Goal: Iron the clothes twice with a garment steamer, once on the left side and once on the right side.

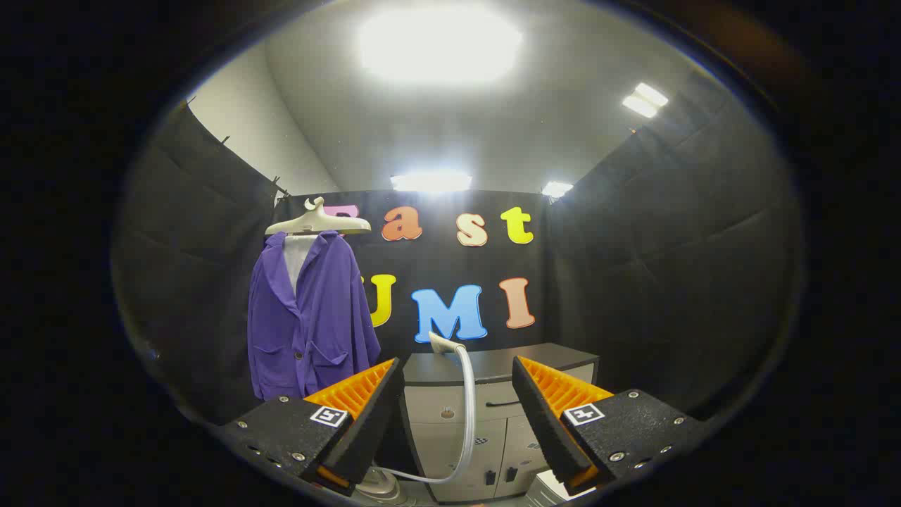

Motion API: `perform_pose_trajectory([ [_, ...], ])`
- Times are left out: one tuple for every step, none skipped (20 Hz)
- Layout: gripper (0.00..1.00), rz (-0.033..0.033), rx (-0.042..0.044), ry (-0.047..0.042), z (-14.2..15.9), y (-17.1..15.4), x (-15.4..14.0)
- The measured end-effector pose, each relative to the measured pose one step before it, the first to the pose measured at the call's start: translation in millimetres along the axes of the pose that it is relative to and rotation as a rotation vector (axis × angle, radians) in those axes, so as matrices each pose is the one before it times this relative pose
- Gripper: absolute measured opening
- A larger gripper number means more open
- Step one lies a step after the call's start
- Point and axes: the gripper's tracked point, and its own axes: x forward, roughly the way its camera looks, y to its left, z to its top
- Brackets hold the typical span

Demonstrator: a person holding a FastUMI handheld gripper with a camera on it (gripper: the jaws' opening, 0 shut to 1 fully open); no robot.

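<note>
Purple button-front jacket (310, 317) on a cream plastic hanger (318, 222), hung beyond the left finger. Pale cabinet with dark-topped counter (493, 362), beyond the fingers. White garment steamer hose (467, 415) with nozzle head (442, 343), upright between the fingers, ahead of them. Claw (457, 394) spread wide, holding nothing; small square markers on both fingers, illegible.

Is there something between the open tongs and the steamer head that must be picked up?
Nothing visible blocks it. The tongs are open, and the steamer head rests on the cabinet beyond them, its hose hanging down between the fingers. The purple jacket hangs off to the side on a hanger.
</note>
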Motion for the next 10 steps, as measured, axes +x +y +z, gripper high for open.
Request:
perform_pose_trajectory([
  [0.95, -0.00236, -0.0006, 0.00273, -1.36, -1.36, 1.8],
  [0.95, -0.00303, -0.00059, 0.00215, -0.05, -0.12, 1.56],
  [0.95, -0.00222, 0.00054, 0.00296, -2.01, -0.22, 1.18],
  [0.95, -0.00026, 0.00085, 0.00385, -0.83, 0.41, 1.98],
  [0.95, -0.00003, -0.00014, 0.00249, -1.01, 0.33, 1.07],
  [0.95, -0.00149, -0.00116, 0.00248, -0.78, 0.07, 1.89],
  [0.95, -0.00073, -0.00079, 0.00184, -1.24, -0.18, 1.83],
  [0.95, -0.00008, -0.00173, 0.00071, -0.39, 0.51, 1.32],
  [0.95, -0.00058, -0.00169, 0.00092, -0.09, 0.81, 1.61],
  [0.95, 0.00125, -0.00095, 0.00281, -2.6, 1.37, 1.11],
])
